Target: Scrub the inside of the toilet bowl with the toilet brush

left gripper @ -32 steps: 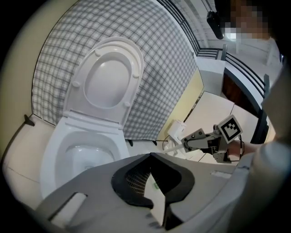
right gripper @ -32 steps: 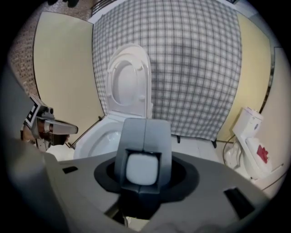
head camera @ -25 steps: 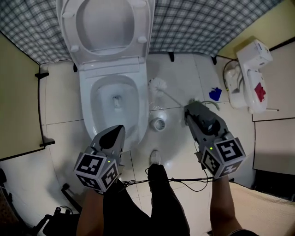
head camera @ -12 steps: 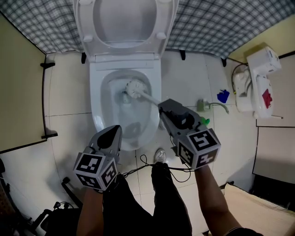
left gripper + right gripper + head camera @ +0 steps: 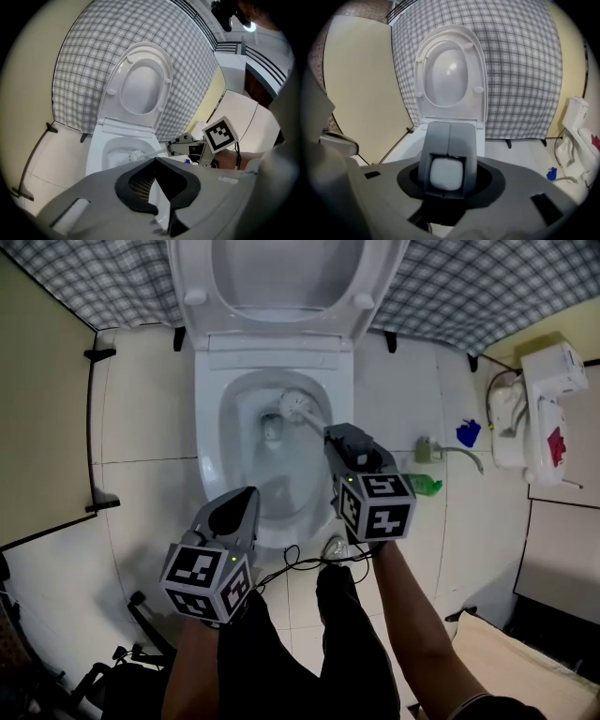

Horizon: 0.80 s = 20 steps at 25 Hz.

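Bright, even indoor light with soft shadows fills the head view, the toilet bowl (image 5: pixel 210 451) gleaming mildly, while a bright spot of light (image 5: pixel 250 26) flares in the left gripper view, and both gripper views bow into black corners, their nearest parts blurred.

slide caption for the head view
Right gripper holds the toilet brush head-down in the toilet bowl; left gripper hovers by its front rim.

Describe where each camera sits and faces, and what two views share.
Head view: head-mounted, steeply down at the toilet bowl; left gripper, right gripper, forearms show.
Left gripper view: rides that gripper, faces bowl and raised seat; own jaws show.
Right gripper view: rides that gripper, faces the seat; jaws clamp the toilet brush.
Head and left gripper views share that brush in the bowl.
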Each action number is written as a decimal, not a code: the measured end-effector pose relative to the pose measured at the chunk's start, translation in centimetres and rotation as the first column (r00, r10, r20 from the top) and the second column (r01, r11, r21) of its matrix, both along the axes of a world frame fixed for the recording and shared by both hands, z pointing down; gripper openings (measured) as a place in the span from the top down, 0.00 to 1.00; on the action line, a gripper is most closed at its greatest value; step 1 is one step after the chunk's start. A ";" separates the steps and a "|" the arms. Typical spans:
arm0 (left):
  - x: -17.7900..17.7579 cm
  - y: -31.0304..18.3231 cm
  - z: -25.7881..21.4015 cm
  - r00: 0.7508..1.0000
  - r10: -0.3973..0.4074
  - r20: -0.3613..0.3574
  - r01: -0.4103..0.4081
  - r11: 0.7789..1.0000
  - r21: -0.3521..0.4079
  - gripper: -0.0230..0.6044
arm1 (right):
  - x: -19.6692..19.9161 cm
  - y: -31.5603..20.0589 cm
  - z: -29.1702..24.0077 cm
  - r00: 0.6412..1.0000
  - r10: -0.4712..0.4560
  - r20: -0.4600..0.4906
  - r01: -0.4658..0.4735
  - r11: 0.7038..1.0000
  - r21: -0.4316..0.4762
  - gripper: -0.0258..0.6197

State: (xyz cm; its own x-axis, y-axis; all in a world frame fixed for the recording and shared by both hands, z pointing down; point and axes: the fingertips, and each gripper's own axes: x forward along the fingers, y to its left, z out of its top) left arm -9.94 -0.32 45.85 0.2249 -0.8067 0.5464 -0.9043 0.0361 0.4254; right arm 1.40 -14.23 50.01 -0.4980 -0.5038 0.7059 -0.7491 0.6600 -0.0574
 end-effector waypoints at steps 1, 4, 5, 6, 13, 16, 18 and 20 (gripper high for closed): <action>-0.1 -0.1 0.2 1.000 0.000 -0.003 0.000 1.000 -0.002 0.95 | 0.1 -0.3 0.4 1.000 0.023 -0.021 -0.022 1.000 0.010 0.68; -0.5 -0.5 0.8 1.000 0.003 -0.010 -0.003 1.000 -0.007 0.95 | -0.3 -0.7 1.0 0.997 0.073 -0.021 -0.072 0.997 0.034 0.68; -0.7 -0.5 1.0 1.000 0.002 -0.012 -0.002 1.000 -0.009 0.95 | -0.7 -0.7 1.2 0.997 0.078 -0.008 -0.078 0.996 0.039 0.68; -0.9 -0.5 1.1 1.000 0.000 -0.014 -0.001 1.000 -0.011 0.95 | -1.1 -0.6 1.3 0.997 0.078 0.006 -0.078 0.996 0.043 0.68; -2.6 -0.2 1.6 1.000 -0.024 -0.019 0.024 0.999 -0.021 0.95 | -4.4 -0.5 1.9 0.994 0.038 0.098 -0.040 0.999 0.022 0.68; -3.2 0.3 1.8 0.999 -0.035 -0.021 0.035 0.999 -0.026 0.95 | -6.2 0.2 1.8 0.992 -0.007 0.124 0.005 1.000 0.014 0.68; -3.5 0.6 1.9 0.999 -0.044 -0.022 0.043 0.999 -0.028 0.95 | -7.5 1.1 1.8 0.989 -0.055 0.136 0.055 0.998 0.009 0.68; -3.7 0.9 2.0 0.998 -0.052 -0.024 0.052 0.998 -0.032 0.95 | -8.8 2.3 1.8 0.984 -0.113 0.134 0.113 0.994 0.009 0.68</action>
